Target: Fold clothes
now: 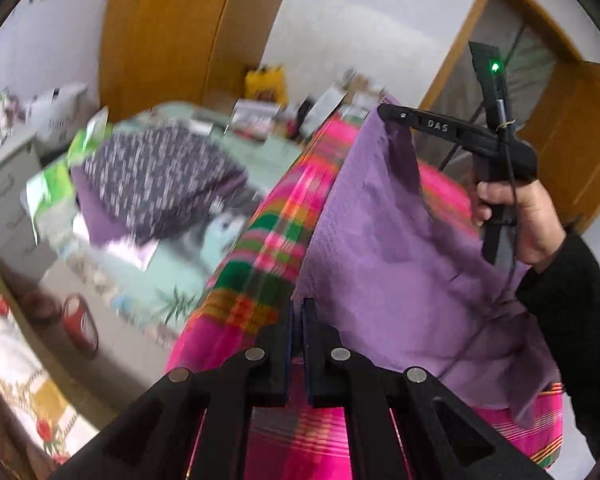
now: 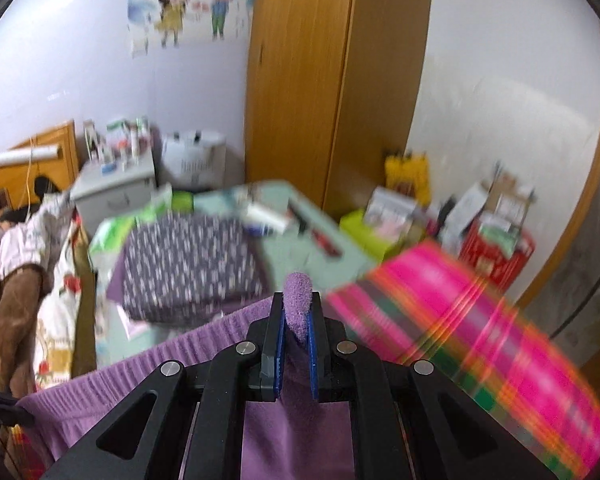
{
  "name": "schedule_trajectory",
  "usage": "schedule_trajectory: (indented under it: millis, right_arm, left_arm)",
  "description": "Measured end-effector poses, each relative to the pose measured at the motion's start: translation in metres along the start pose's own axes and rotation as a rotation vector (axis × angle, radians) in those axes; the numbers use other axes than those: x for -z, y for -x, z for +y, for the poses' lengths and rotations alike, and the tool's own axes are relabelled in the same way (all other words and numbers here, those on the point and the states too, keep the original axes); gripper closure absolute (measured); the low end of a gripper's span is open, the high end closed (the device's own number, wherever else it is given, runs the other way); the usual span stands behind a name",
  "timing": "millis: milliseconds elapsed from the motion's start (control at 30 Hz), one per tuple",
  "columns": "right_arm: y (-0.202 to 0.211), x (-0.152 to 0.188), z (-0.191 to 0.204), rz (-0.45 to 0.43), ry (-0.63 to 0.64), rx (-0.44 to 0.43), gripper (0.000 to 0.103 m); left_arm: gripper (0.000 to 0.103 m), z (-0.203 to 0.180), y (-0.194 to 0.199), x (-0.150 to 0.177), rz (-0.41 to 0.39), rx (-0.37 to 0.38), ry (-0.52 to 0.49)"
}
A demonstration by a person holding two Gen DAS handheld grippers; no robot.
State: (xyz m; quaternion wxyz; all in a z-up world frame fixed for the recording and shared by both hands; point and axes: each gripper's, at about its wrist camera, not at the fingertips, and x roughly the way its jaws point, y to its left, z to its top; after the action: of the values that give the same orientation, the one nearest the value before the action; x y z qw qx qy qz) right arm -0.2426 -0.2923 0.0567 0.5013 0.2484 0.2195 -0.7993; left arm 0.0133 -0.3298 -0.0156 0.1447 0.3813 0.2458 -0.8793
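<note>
From the left wrist view, the left gripper (image 1: 299, 308) has its jaws drawn nearly together on one corner of a purple garment (image 1: 400, 248), while the right gripper (image 1: 384, 110), carried in a person's hand (image 1: 516, 216), pinches the opposite corner, so the cloth hangs spread between them above a pink plaid cover (image 1: 276, 240). The fabric looks soft, nubbly and limp, sagging in shallow creases. The fold of this piece seems barely begun; a patterned garment (image 1: 156, 176) already lies folded on a pale green table (image 1: 180, 292) beyond. From the right wrist view, the jaws stand close, clamped on a bunched purple tuft that pokes up between the blue pads (image 2: 279, 344), and a ribbed edge runs off to the left.
</note>
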Motion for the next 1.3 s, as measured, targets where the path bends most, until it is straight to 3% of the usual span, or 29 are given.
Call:
schedule_trajectory:
  millis: [367, 500, 800, 900, 1200, 1300]
  right_arm:
    - [-0.079, 0.028, 0.006, 0.177, -0.018, -0.012, 0.092]
    - [-0.081, 0.031, 0.002, 0.214, -0.039, -0.004, 0.077]
    - [-0.014, 0.031, -0.021, 0.135, -0.115, -0.010, 0.071]
    - [0.018, 0.043, -0.027, 0.107, -0.154, -0.019, 0.061]
    - [0.086, 0.087, -0.037, 0.091, -0.296, -0.108, 0.057]
    - [0.104, 0.095, -0.034, 0.080, -0.298, -0.097, 0.057]
  left_arm:
    - [0.095, 0.002, -0.024, 0.007, 0.068, -0.080, -0.065]
    - [0.090, 0.000, -0.024, 0.008, 0.071, -0.120, -0.087]
    - [0.089, -0.009, -0.002, 0.015, 0.024, -0.256, -0.116]
    - [0.089, -0.008, 0.012, 0.016, -0.001, -0.288, -0.097]
    - [0.089, -0.023, 0.032, 0.032, -0.026, -0.301, -0.090]
    - [0.089, -0.027, 0.034, 0.039, -0.030, -0.278, -0.079]
